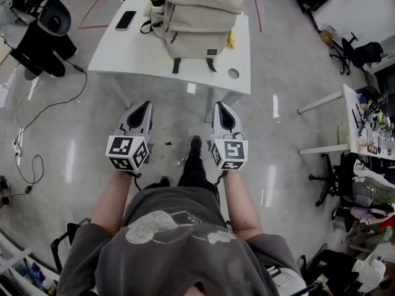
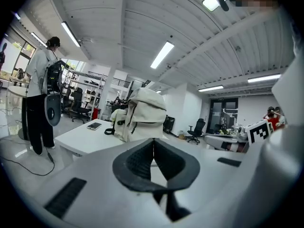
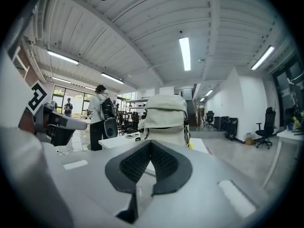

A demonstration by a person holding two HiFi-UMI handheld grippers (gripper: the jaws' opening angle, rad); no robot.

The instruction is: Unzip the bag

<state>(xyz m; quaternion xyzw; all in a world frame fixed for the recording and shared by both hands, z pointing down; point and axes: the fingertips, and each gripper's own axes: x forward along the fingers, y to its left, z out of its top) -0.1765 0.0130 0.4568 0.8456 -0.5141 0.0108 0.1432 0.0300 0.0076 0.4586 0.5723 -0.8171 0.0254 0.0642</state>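
Note:
A beige backpack [image 1: 200, 17] stands upright on the white table [image 1: 133, 57] ahead of me; it also shows in the left gripper view [image 2: 142, 112] and the right gripper view [image 3: 165, 118]. Its zips look closed. My left gripper [image 1: 142, 111] and right gripper [image 1: 223, 111] hang side by side over the floor, short of the table's near edge and well apart from the bag. Both point towards the bag. The left gripper's jaws [image 2: 153, 141] are shut with nothing between them, and so are the right gripper's [image 3: 151, 144].
A black phone [image 1: 125, 20] lies on the table's left part, a yellow item [image 1: 231, 40] at the bag's right. A black chair [image 1: 46, 32] and floor cables are to the left, cluttered desks [image 1: 364, 128] to the right. A person with a backpack [image 2: 40, 94] stands left of the table.

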